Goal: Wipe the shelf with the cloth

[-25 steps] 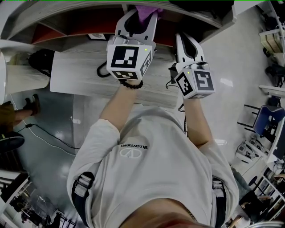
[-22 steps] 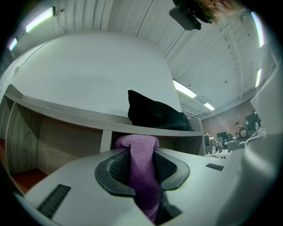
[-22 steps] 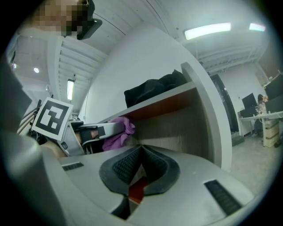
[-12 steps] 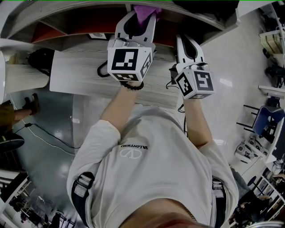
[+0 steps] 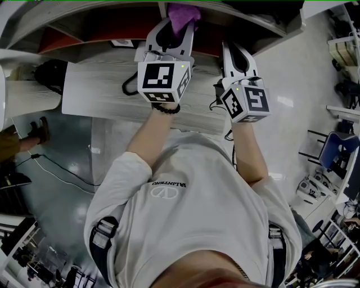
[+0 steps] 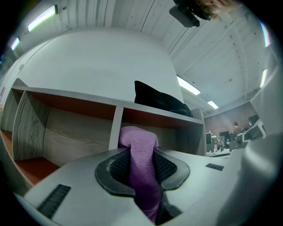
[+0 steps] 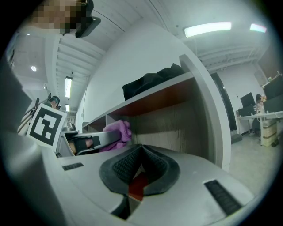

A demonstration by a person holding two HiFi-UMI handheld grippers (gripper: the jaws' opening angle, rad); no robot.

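At shelf (image 6: 116, 126): left gripper (image 5: 179, 27) jaws clamp cloth (image 6: 138, 137); right gripper (image 7: 140, 161) jaws closed, empty

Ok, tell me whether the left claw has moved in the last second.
Yes, slightly: the left claw and its cloth edged left in the head view, closer to the shelf divider.

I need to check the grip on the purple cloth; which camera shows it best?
The left gripper view: the purple cloth fills the centre, pinched between the jaws. The head view catches only its bunched end beyond the left gripper; the right gripper view shows it small, at the left.
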